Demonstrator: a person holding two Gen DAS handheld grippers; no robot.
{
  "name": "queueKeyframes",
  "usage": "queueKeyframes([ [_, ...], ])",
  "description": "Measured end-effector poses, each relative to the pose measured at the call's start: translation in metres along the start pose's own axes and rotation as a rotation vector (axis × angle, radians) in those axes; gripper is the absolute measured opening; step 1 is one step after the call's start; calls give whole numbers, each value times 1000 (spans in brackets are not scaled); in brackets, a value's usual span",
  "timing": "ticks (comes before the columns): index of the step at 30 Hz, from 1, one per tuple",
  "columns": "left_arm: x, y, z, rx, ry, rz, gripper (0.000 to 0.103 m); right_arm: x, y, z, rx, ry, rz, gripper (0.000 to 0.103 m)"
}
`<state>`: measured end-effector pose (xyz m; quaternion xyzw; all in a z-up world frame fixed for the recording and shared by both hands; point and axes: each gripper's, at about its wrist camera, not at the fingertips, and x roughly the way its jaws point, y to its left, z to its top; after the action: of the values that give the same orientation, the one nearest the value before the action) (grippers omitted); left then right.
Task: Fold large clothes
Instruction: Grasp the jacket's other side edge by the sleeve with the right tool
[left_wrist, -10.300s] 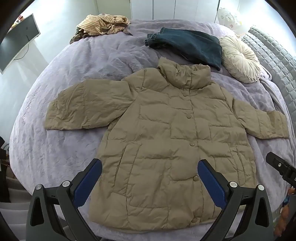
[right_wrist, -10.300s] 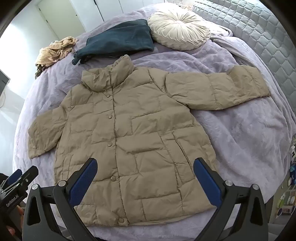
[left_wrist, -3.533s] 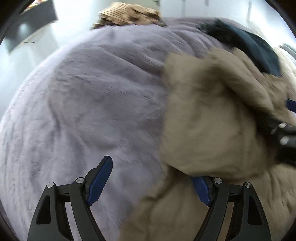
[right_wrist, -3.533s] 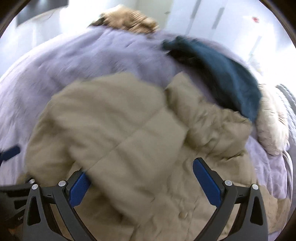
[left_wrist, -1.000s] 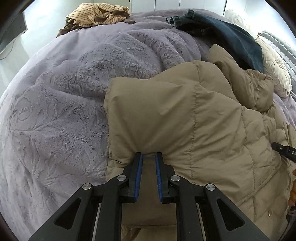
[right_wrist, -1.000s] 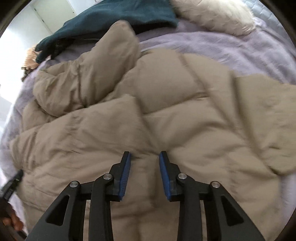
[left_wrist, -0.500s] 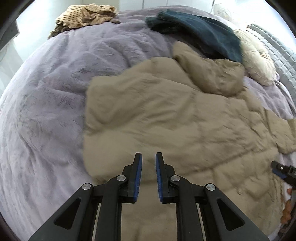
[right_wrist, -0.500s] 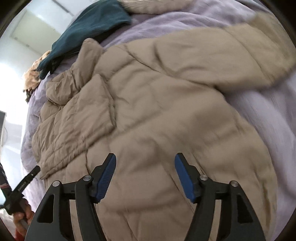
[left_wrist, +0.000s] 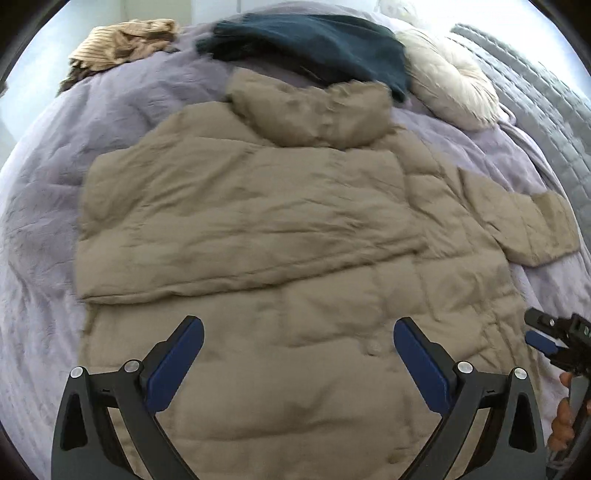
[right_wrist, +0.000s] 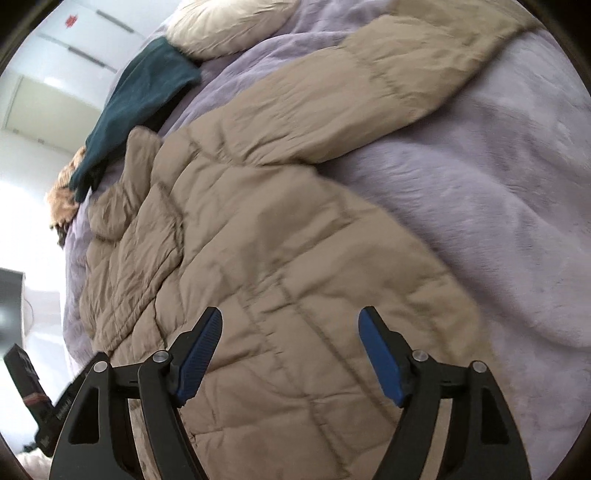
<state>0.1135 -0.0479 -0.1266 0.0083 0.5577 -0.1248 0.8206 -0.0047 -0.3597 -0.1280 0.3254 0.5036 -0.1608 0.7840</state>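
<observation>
A large khaki puffer jacket (left_wrist: 295, 229) lies flat on the purple bedspread (left_wrist: 40, 192). Its left sleeve is folded across the chest; its right sleeve (left_wrist: 524, 221) still lies stretched out to the right. My left gripper (left_wrist: 297, 350) is open and empty above the jacket's lower front. My right gripper (right_wrist: 290, 350) is open and empty above the jacket's right side (right_wrist: 277, 240), with the outstretched sleeve (right_wrist: 369, 81) ahead of it. The right gripper also shows at the left wrist view's right edge (left_wrist: 554, 343).
A dark teal garment (left_wrist: 314, 44), a striped tan garment (left_wrist: 122, 40) and a round cream cushion (left_wrist: 447, 77) lie at the bed's far side. A grey quilted headboard (left_wrist: 546, 107) stands to the right. Bare bedspread (right_wrist: 498, 166) lies right of the jacket.
Both grippers have opened wide and pulled back from the jacket. The left sleeve, held by the left gripper a second ago, now lies folded across the chest.
</observation>
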Motion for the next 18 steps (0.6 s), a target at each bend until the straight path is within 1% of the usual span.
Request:
queueKeyframes([
  [1, 1, -7, 1, 8, 3, -3, 103, -2, -8, 4, 17, -4, 4, 83],
  [3, 2, -24, 1, 31, 0, -1, 103, -7, -20, 10, 42, -25, 13, 85],
  [5, 5, -38, 3, 44, 9, -15, 103, -14, -34, 18, 70, -54, 28, 94],
  [6, 7, -45, 4, 43, 18, -25, 103, -16, -40, 23, 83, -66, 43, 100],
  [7, 9, -50, 5, 38, 27, -34, 103, -18, -47, 27, 95, -77, 60, 103],
  [10, 15, -66, 7, 32, 45, -47, 103, -23, -62, 42, 116, -110, 81, 103],
  [12, 21, -76, 8, 40, 64, -50, 103, -29, -71, 52, 119, -166, 75, 103],
  [13, 24, -82, 8, 43, 72, -48, 103, -33, -76, 58, 129, -217, 72, 103],
  [14, 26, -86, 9, 45, 76, -44, 103, -37, -79, 63, 136, -244, 72, 103],
  [15, 28, -90, 10, 44, 78, -38, 103, -38, -83, 70, 139, -254, 71, 103],
  [17, 31, -96, 11, 53, 77, -22, 103, -36, -90, 86, 155, -227, 72, 103],
  [18, 34, -98, 12, 58, 77, -4, 103, -33, -96, 95, 178, -209, 94, 103],
])
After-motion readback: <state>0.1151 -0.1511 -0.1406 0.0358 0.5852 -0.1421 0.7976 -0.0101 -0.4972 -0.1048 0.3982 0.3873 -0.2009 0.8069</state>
